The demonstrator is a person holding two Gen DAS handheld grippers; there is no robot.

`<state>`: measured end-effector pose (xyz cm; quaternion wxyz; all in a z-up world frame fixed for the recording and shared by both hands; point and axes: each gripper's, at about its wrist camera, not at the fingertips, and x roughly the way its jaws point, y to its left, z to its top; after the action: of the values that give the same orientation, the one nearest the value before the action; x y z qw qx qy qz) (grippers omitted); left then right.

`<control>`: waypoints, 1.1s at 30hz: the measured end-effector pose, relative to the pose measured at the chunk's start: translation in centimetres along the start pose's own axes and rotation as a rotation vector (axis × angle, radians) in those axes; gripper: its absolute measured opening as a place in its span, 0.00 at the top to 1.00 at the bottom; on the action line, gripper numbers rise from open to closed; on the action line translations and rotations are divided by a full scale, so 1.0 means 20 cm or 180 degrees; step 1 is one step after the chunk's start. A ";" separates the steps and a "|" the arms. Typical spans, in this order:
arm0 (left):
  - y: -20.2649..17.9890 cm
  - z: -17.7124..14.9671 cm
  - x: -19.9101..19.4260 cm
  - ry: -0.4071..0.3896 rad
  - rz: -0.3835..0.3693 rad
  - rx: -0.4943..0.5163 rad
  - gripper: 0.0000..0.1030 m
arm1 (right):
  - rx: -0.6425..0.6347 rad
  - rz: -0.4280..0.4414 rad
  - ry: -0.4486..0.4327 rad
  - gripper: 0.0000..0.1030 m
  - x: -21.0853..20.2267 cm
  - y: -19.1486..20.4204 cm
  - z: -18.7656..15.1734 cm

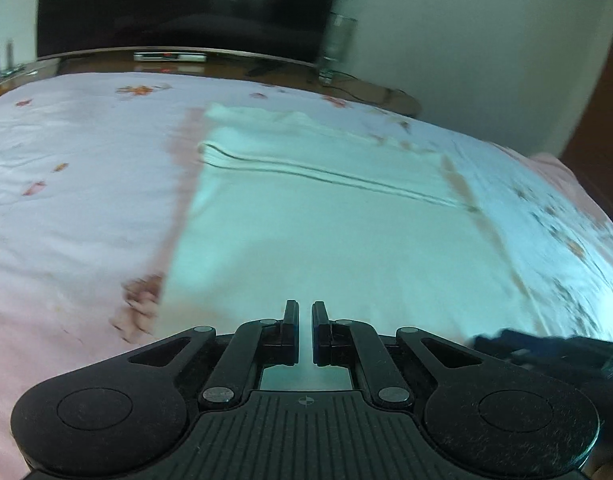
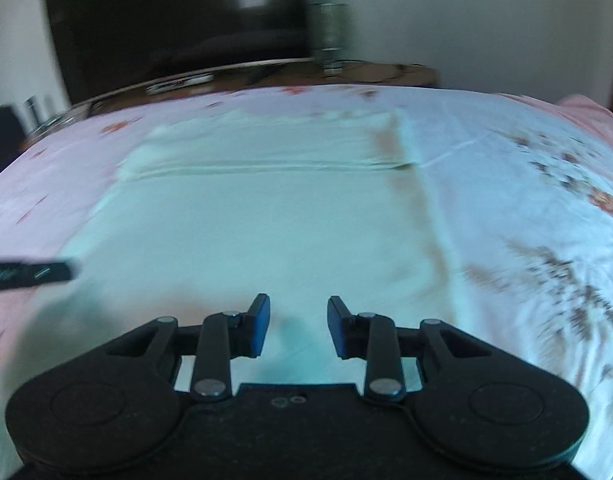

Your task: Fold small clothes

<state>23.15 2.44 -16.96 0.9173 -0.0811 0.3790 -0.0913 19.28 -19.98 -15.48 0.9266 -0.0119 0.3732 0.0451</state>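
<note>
A white garment (image 1: 314, 232) lies flat on the bed, folded into a rough rectangle with a seam line across its far part. It also shows in the right wrist view (image 2: 258, 216). My left gripper (image 1: 305, 310) hovers over the garment's near edge, its jaws a narrow gap apart with nothing between them. My right gripper (image 2: 298, 306) is open and empty above the garment's near edge. The right gripper's body shows at the lower right of the left wrist view (image 1: 546, 350), and the left gripper's finger shows at the left of the right wrist view (image 2: 30, 272).
The bed has a pink floral sheet (image 1: 66, 200). Beyond its far edge stands a wooden cabinet (image 1: 234, 66) with a dark TV (image 1: 178, 4) and a glass vase (image 1: 338, 44). The sheet also shows in the right wrist view (image 2: 546, 208).
</note>
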 end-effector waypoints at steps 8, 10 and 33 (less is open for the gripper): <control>-0.02 -0.15 0.03 0.0139 0.0185 0.0074 0.96 | -0.0194 -0.0171 0.0168 0.67 0.02 0.04 -0.12; -0.01 -0.16 0.01 0.0148 0.0233 0.0121 0.96 | -0.0085 -0.0244 0.0133 0.67 0.00 -0.04 -0.15; -0.06 -0.31 -0.28 0.0149 0.0200 0.0270 0.96 | -0.0024 -0.0061 -0.0043 0.66 -0.34 0.09 -0.33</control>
<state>14.70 2.11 -17.35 0.9132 -0.0280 0.3986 -0.0804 9.66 -19.02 -15.58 0.9294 -0.0187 0.3666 0.0378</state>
